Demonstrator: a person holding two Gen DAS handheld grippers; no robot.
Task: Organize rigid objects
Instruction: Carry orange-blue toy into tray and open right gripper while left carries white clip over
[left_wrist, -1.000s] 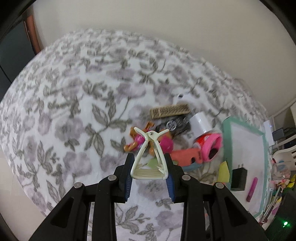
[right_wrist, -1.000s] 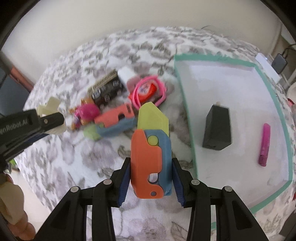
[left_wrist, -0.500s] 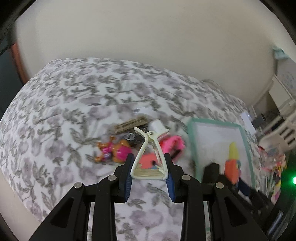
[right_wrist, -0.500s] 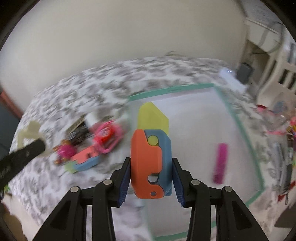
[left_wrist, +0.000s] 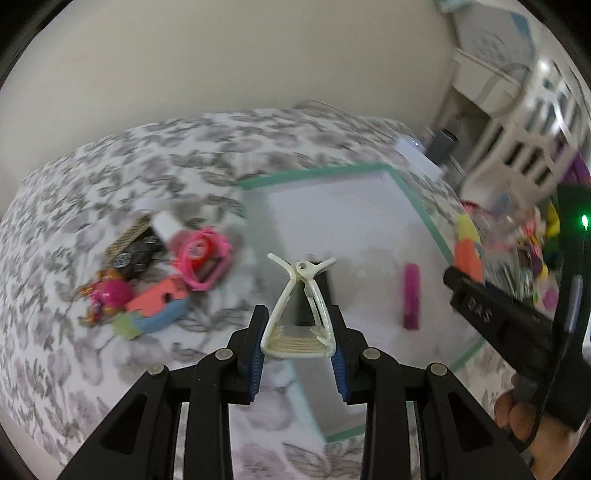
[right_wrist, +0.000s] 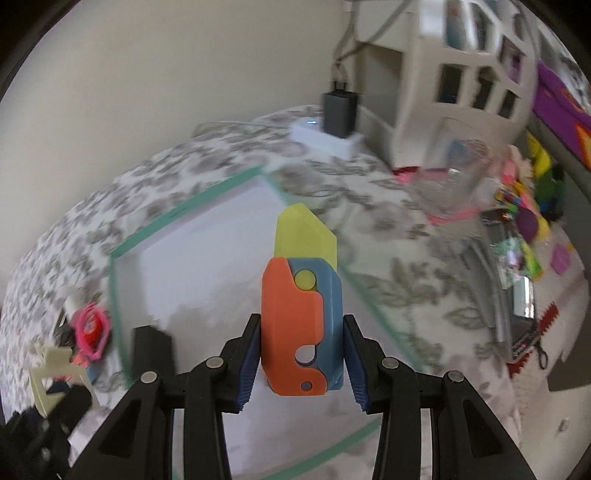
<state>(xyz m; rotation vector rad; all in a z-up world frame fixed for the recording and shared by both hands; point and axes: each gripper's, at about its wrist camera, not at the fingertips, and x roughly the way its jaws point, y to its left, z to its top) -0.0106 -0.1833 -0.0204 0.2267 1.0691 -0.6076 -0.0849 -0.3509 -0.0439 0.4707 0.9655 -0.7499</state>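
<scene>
My left gripper (left_wrist: 297, 343) is shut on a cream plastic clip (left_wrist: 299, 317), held above the near edge of the white sheet with a green tape border (left_wrist: 354, 218). My right gripper (right_wrist: 301, 354) is shut on an orange, blue and yellow toy knife (right_wrist: 299, 306), held over the same sheet (right_wrist: 207, 266). On the sheet lie a magenta stick (left_wrist: 411, 295) and a black block (right_wrist: 153, 350), the block mostly hidden behind the clip in the left wrist view. The right gripper with its toy shows at the right of the left wrist view (left_wrist: 467, 254).
A pile on the floral bedspread left of the sheet holds a pink ring (left_wrist: 201, 256), a second orange-blue toy (left_wrist: 159, 306), a pink figure (left_wrist: 109, 295) and a dark board (left_wrist: 136, 251). A charger on a white box (right_wrist: 338, 118), a white shelf unit (right_wrist: 461, 74) and colourful clutter (right_wrist: 517, 229) lie to the right.
Both grippers have swung right from over the pile to over the taped sheet, still holding the clip and the toy knife. The pile now lies off to the left.
</scene>
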